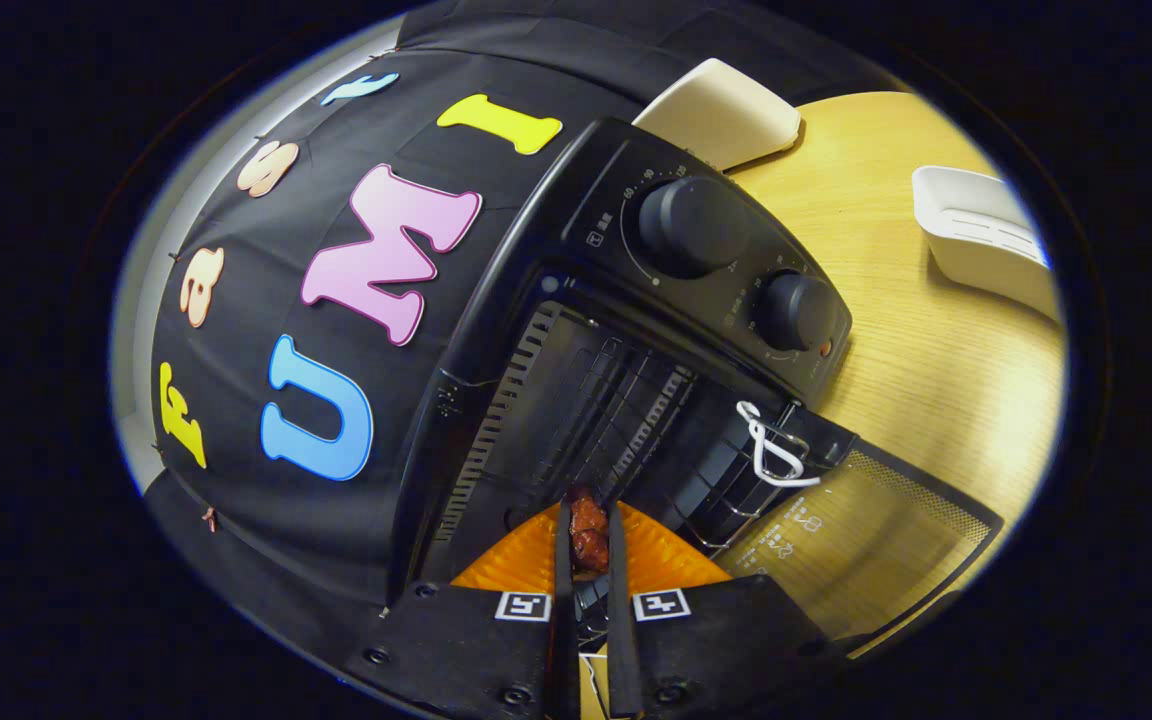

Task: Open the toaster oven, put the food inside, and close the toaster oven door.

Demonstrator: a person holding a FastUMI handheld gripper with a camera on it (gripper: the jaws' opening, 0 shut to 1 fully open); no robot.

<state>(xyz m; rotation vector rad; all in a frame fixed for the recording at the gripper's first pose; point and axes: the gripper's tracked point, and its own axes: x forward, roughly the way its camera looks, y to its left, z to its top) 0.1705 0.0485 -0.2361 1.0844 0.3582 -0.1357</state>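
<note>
The gripper [589, 545] is clenching a small, glossy reddish-brown piece of food [589, 530], both fingers [563, 560] pressing on it from either side. The food is sitting right at the mouth of the toaster oven [576, 300], whose view is tilted steeply. Just ahead, the wire rack [616, 420] and ribbed dark metal walls of the cavity are lying open. The glass door [866, 540] is hanging folded down beside the fingers, dotted along its border, with a white cord [771, 450] looping at its hinge. Beyond the cavity, two round matte knobs [691, 225] are standing out from the black control panel. The oven is resting on a pale wood-grain table [896, 330]. Farther off, a white slotted tray [981, 235] and a cream rounded board [726, 110] are lying on the table.
</note>
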